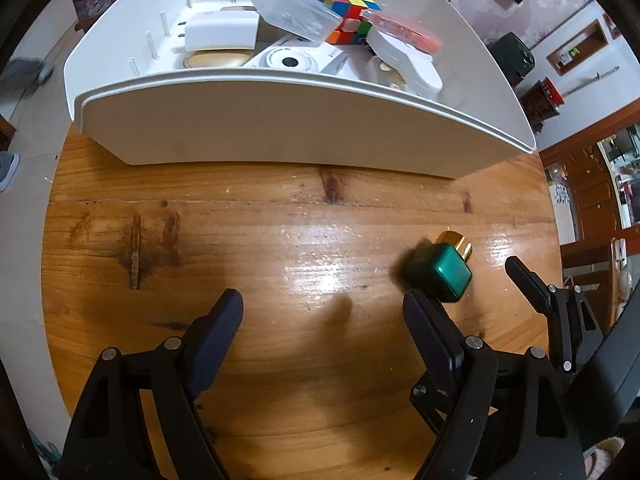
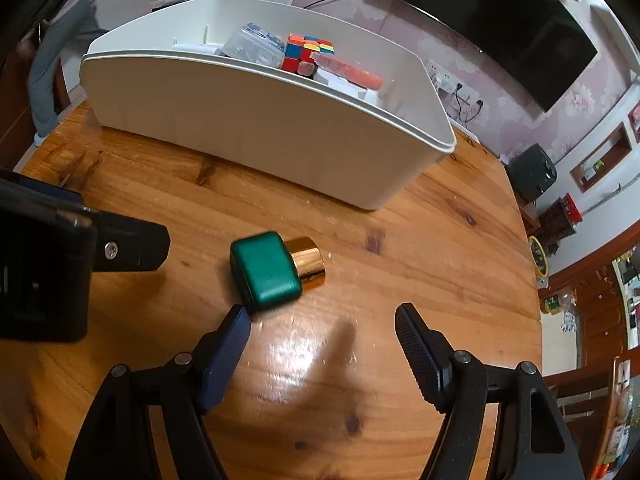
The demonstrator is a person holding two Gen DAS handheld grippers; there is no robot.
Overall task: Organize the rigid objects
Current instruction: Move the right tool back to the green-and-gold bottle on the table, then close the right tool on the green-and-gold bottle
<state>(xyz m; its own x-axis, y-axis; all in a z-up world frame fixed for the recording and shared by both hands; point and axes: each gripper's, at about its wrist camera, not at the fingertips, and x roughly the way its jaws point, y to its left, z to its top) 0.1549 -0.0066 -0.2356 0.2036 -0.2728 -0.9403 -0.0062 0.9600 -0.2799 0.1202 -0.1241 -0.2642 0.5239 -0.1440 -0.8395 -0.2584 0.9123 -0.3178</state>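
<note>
A green bottle with a gold cap (image 2: 272,270) lies on its side on the wooden table (image 2: 400,240). It also shows in the left wrist view (image 1: 440,268), just ahead of my left gripper's right finger. My right gripper (image 2: 322,326) is open and empty; its left fingertip (image 2: 238,322) is at the bottle's near corner. My left gripper (image 1: 322,308) is open and empty above bare table. A white bin (image 1: 280,128) behind holds a Rubik's cube (image 1: 344,4), a white camera (image 1: 288,62), a clear box (image 1: 296,8), a white charger (image 1: 220,30) and other items.
The bin (image 2: 280,128) stands at the table's far side. The right gripper's finger (image 1: 528,280) shows at the right of the left wrist view, and the left gripper's body (image 2: 44,264) at the left of the right wrist view. A TV (image 2: 500,20) hangs on the wall.
</note>
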